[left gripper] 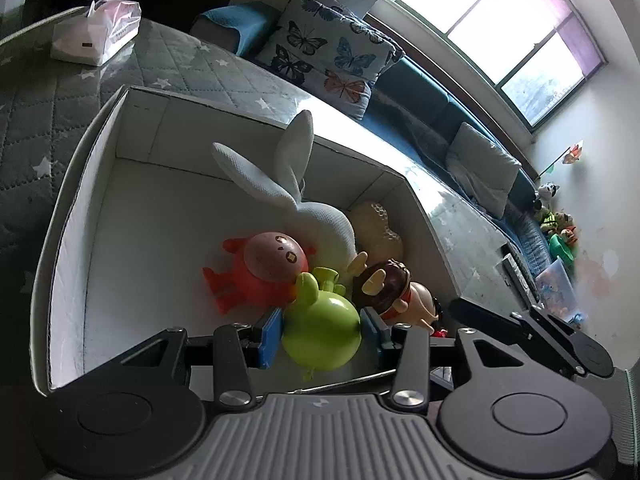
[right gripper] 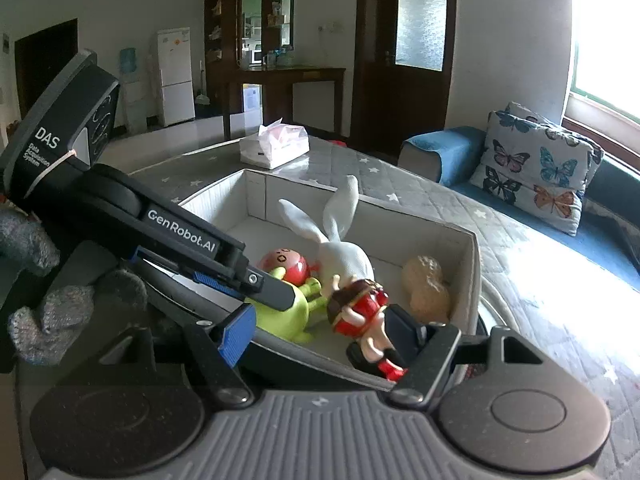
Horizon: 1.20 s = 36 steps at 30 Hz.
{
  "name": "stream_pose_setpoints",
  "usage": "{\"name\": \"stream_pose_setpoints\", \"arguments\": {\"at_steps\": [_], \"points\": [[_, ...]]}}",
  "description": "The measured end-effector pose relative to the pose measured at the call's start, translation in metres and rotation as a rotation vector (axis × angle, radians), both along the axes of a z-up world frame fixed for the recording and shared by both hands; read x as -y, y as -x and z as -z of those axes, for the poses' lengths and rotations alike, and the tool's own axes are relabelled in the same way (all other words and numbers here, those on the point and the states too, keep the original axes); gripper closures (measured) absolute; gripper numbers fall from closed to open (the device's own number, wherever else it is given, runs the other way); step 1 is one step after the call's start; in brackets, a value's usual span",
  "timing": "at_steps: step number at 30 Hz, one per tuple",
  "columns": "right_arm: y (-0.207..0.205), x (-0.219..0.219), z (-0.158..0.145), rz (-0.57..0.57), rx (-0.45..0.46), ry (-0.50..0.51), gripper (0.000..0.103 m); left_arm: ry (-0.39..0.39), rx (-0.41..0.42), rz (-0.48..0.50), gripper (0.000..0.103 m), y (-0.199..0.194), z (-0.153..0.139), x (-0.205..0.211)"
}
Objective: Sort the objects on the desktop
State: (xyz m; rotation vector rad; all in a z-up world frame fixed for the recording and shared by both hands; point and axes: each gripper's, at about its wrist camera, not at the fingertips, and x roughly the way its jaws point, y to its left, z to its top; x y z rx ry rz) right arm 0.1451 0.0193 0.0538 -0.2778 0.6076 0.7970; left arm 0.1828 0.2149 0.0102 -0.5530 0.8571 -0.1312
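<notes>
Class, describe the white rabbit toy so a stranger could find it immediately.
Start at the white cardboard box on the quilted grey surface. Among the toys piled at one end lies the white rabbit toy, behind the green figure. Only it is fabric, with two long ears pointing up.

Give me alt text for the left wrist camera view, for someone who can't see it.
The left gripper holds a round green toy between its blue pads, low inside a white box. Beside it lie a pink and red doll, a white rabbit and a figurine.
</notes>
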Motion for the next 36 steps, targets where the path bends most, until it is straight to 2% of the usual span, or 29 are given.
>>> {"name": "stream_pose_setpoints", "arguments": {"at_steps": [2, 5, 9, 11, 19, 22, 36], "points": [[0.002, 0.005, -0.001, 0.008, -0.002, -0.011, 0.025, -0.026, 0.001, -0.007, 0.058, 0.002, -0.002, 0.002], [0.004, 0.010, -0.001, 0.016, -0.003, -0.021, 0.025, -0.087, 0.022, -0.010, 0.058, 0.007, -0.008, 0.007], [0.008, 0.013, 0.001, 0.026, -0.014, -0.030, 0.024, -0.119, 0.045, -0.015, 0.058, 0.014, -0.015, 0.011], [0.011, 0.016, 0.002, 0.030, -0.019, -0.038, 0.018, -0.143, 0.053, -0.022, 0.058, 0.018, -0.019, 0.013], [0.024, 0.022, 0.002, 0.059, -0.022, -0.065, 0.013, -0.231, 0.110, -0.053, 0.058, 0.042, -0.039, 0.024], [0.028, 0.024, 0.002, 0.077, -0.033, -0.074, 0.000, -0.243, 0.120, -0.059, 0.058, 0.051, -0.045, 0.028], [0.058, 0.028, 0.006, 0.155, -0.014, -0.047, 0.000, -0.303, 0.158, -0.059, 0.058, 0.096, -0.048, 0.052]]}}
